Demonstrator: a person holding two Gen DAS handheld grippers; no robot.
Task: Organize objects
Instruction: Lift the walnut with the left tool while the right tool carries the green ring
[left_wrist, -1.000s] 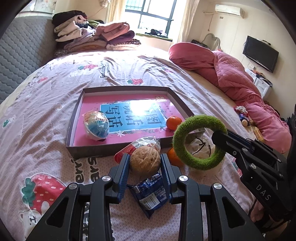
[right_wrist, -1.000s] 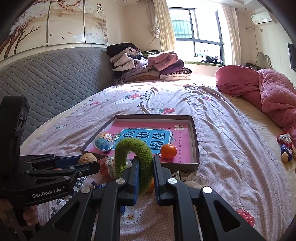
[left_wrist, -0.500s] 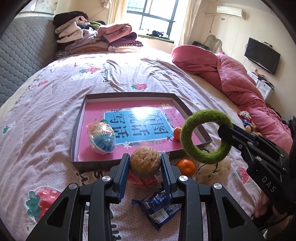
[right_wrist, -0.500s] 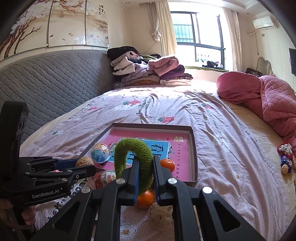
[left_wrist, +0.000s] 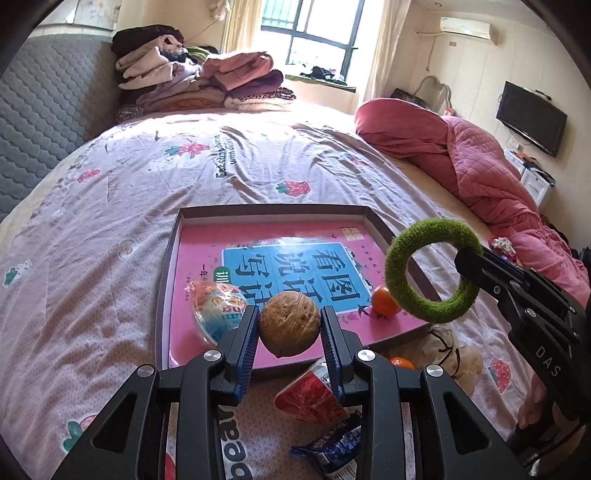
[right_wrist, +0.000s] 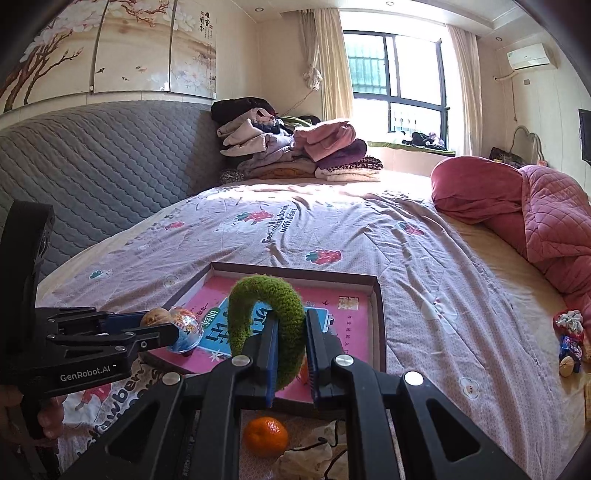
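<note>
Brown and wrinkled, the walnut (left_wrist: 289, 323) sits pinched between the blue ribbed pads of the left tool (left_wrist: 289, 328), held clear above the near edge of the shallow box tray (left_wrist: 167, 280). Judged from its look: a hard, light, rigid shell that will not deform, but its roundness makes it apt to roll out of a two-point pinch. The present hold across its widest part appears the sound one.

The right tool (right_wrist: 289, 349) is pressed onto one side of a green fuzzy ring (right_wrist: 271, 317), the band squeezed between the jaws and the loop standing upright above them. In the left wrist view the ring hangs at 3 o'clock of the walnut, over the right rim of the tray. It reads as soft, light and compressible with a grippy pile, so slip is unlikely; gripping the band itself, as here, suits it.

The tray is dark, thin-walled cardboard with a glossy pink and blue printed floor. It carries a foil-wrapped toy egg (left_wrist: 218, 304) at 9 o'clock of the walnut and a mandarin (left_wrist: 384, 302) at 3 o'clock.

On the bed (left_wrist: 110, 206), outside the tray's near wall:
- a second mandarin (right_wrist: 265, 436), smooth-skinned and firm;
- a red snack packet (left_wrist: 312, 397) and a blue wrapper (left_wrist: 332, 450), both thin, crinkly film, likely slippery;
- a pale drawstring pouch (left_wrist: 448, 354), limp cloth.

The bedsheet is soft and wrinkled, so round items set on it may roll.
</note>
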